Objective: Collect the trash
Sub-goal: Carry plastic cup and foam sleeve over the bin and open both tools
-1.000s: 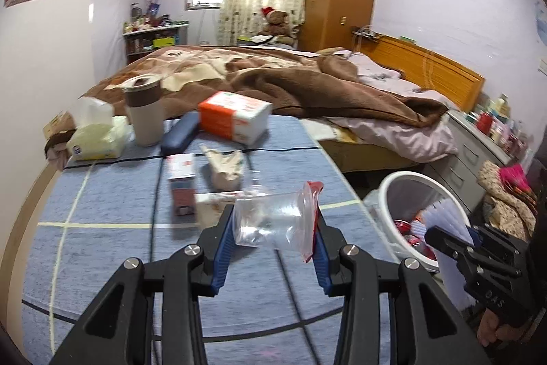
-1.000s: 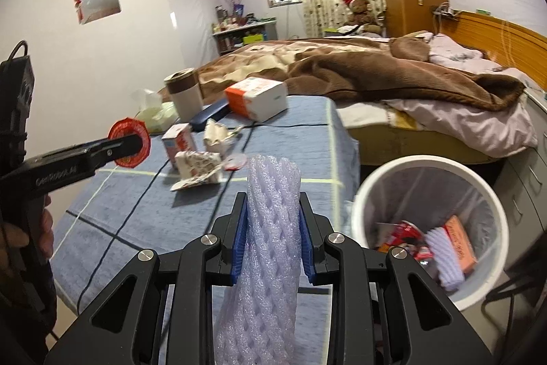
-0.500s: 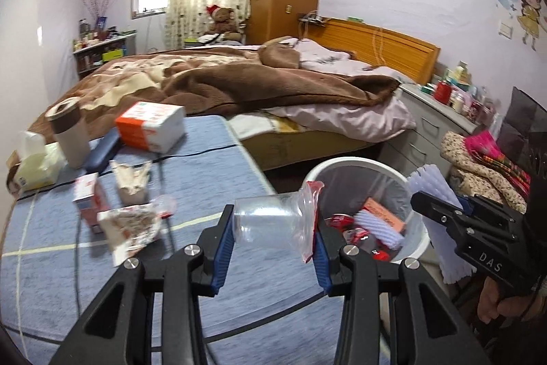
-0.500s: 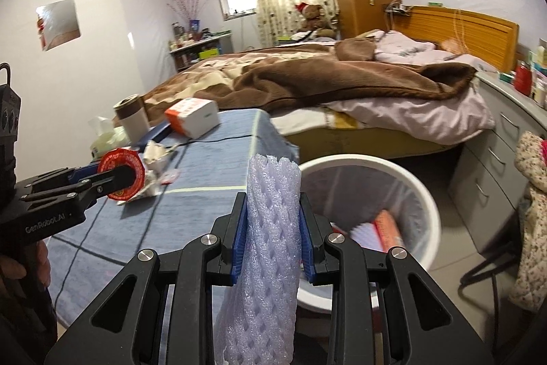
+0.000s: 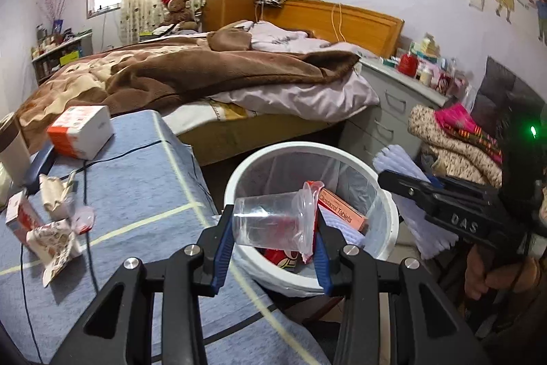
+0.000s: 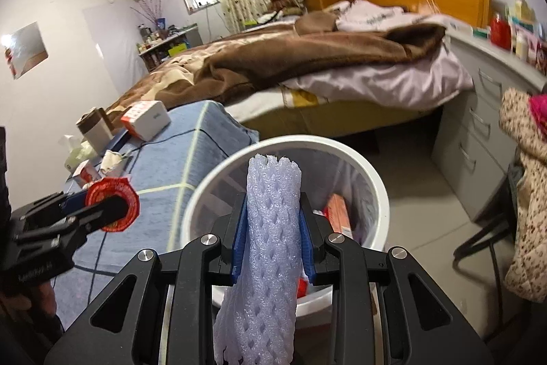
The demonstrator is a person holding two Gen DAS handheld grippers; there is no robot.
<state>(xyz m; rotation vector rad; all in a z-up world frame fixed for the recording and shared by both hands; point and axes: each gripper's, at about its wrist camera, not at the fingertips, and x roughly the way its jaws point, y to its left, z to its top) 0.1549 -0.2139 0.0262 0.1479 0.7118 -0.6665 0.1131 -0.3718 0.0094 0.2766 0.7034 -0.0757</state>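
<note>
- Left claw (image 5: 273, 230) pinches a clear cup (image 5: 270, 221) sideways betw. its blue pads, w/ a plastic bag crumpled at the cup's mouth; cup sits over the near rim of the bin (image 5: 236, 173).
- Right claw (image 6: 273, 228) clamped on a lilac foam net (image 6: 271, 214), upright betw. the pads, top end in front of the bin's opening.
- Bin: white, lined, on the floor just beside the bench (image 5: 143, 204) corner; holds a tablets box (image 5: 342, 214), red wrappers and more foam.
- Bench, blue cloth: torn wrapper (image 5: 54, 242), crumpled paper (image 5: 54, 194), small box (image 5: 18, 218), orange-white box (image 5: 80, 132), all well apart from the bin.
- From right cam, left claw shows at left w/ a red disc (image 6: 112, 206) at its tip.
- Bed (image 5: 191, 81) w/ brown blanket behind the bench.
</note>
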